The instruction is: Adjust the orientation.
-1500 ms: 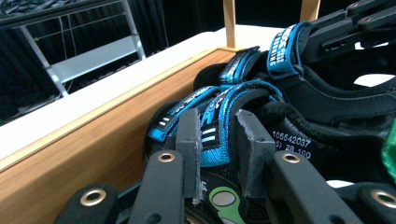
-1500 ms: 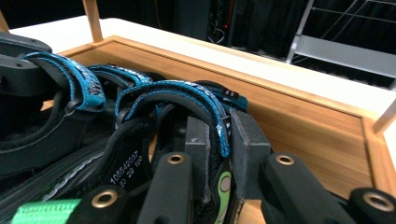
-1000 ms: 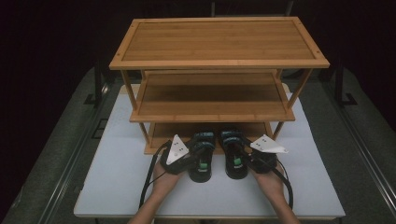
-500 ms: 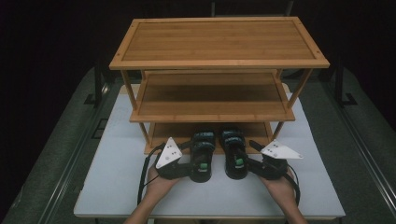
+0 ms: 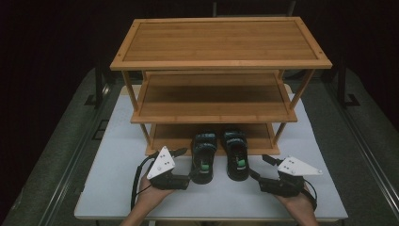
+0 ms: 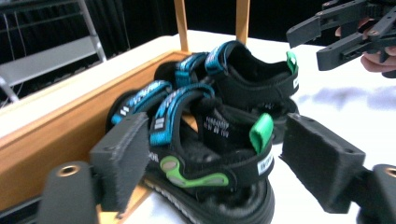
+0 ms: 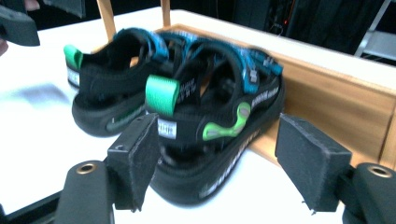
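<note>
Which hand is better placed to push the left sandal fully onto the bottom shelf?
Left. The left gripper is open beside the left sandal; the right gripper is by the right sandal.

Black sandals (image 5: 220,155), blue straps, green tabs

We see our right gripper (image 7: 215,163) jaws just opened, clear of 2 black sandals (image 7: 210,126) against the wooden shelf edge (image 7: 327,102).
</note>
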`<state>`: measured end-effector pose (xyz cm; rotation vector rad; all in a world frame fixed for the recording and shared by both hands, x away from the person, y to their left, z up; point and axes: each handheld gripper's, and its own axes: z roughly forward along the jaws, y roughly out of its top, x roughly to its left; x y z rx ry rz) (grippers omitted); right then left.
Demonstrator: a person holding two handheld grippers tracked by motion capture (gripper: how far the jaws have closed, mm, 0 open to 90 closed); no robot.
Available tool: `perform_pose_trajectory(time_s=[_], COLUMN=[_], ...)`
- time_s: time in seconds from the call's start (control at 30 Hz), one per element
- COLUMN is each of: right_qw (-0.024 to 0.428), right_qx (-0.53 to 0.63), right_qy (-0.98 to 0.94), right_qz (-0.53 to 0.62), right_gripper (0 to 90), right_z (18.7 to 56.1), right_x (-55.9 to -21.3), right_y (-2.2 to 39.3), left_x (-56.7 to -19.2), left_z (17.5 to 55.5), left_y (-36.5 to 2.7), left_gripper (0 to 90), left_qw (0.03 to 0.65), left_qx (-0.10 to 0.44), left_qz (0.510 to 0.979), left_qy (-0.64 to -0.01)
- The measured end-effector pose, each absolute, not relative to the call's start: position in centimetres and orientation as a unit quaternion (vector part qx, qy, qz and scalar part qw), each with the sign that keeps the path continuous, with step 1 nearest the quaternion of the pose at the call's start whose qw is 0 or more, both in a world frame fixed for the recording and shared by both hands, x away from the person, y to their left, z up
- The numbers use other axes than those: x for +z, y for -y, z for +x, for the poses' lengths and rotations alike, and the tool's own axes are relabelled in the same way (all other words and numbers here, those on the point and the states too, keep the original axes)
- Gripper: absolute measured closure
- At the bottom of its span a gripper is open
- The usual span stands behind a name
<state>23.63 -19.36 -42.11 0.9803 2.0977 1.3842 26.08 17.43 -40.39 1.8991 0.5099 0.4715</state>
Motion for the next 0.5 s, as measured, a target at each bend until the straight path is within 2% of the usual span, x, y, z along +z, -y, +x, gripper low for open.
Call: perform_pose_trajectory(time_s=[0.27,0.5], right_qw=[0.193,0.186], right_qx=[0.473,0.457], right_qy=[-0.783,-0.796], right_qz=[0.356,0.351], right_gripper=[25.3,24.2], right_z=[23.5,23.7], right_x=[-43.5,-43.8], right_y=[18.7,18.0], left_x=[-42.4,-43.2], left_z=[25.8,25.9], left_y=[-17.3,-17.0], left_gripper=[17.0,16.4], left_qw=[0.508,0.491], left_qx=[0.183,0.178], left_qz=[0.813,0.824], left_qy=[-0.217,-0.218])
